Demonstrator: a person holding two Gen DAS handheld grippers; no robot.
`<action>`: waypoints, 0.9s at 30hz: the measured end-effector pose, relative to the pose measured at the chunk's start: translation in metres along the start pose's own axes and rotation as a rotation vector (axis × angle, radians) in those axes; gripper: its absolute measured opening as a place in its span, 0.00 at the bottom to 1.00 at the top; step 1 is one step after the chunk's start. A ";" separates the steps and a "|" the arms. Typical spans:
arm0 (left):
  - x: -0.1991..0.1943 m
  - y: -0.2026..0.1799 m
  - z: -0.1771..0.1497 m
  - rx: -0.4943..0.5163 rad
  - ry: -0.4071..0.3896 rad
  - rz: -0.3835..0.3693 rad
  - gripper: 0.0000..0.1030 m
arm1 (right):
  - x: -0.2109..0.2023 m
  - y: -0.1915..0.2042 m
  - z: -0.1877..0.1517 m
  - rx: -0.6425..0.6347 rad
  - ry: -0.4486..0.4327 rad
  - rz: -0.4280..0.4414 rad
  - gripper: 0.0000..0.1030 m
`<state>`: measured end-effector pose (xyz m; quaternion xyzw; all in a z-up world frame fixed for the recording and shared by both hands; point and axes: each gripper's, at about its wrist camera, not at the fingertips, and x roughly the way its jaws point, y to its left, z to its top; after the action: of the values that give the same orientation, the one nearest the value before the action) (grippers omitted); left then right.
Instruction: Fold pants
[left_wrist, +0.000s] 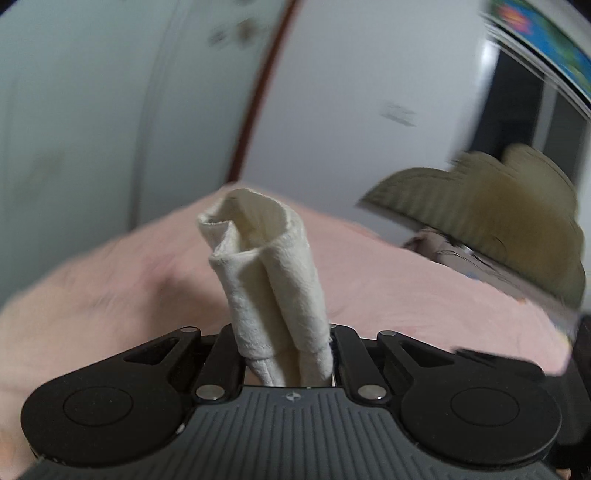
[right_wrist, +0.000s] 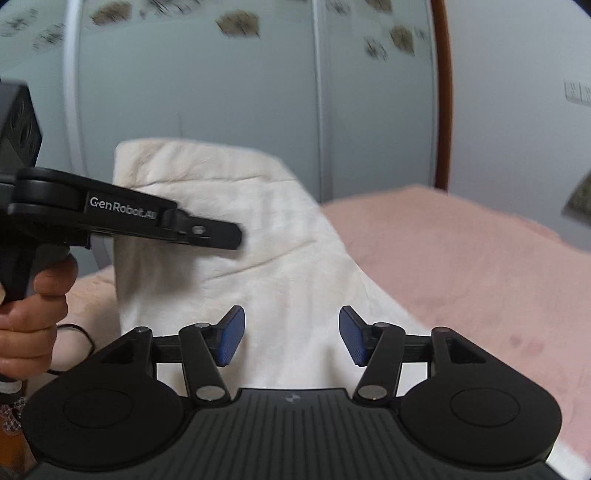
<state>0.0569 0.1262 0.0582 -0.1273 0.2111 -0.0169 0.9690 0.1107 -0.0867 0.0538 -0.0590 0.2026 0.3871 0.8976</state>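
Observation:
The cream-white pants hang lifted above a pink bed. My left gripper is shut on a bunched fold of the pants, which sticks up between its fingers. In the right wrist view the left gripper shows from the side, held by a hand, gripping the cloth's left part. My right gripper is open with blue pads on either side of the lower cloth, not closed on it.
The pink bed cover fills the lower part of the left wrist view. An olive-brown plush item lies at the right on the bed. Pale wardrobe doors and a wall stand behind.

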 end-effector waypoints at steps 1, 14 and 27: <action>-0.005 -0.016 0.001 0.042 -0.013 -0.012 0.10 | -0.014 -0.001 0.000 -0.019 -0.036 0.003 0.54; -0.019 -0.198 -0.057 0.336 0.004 -0.289 0.11 | -0.152 -0.067 -0.053 -0.042 -0.110 -0.125 0.61; 0.021 -0.276 -0.128 0.450 0.122 -0.381 0.12 | -0.193 -0.090 -0.120 0.060 -0.038 -0.251 0.61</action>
<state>0.0288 -0.1728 0.0068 0.0545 0.2321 -0.2524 0.9378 0.0182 -0.3106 0.0193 -0.0496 0.1882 0.2662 0.9440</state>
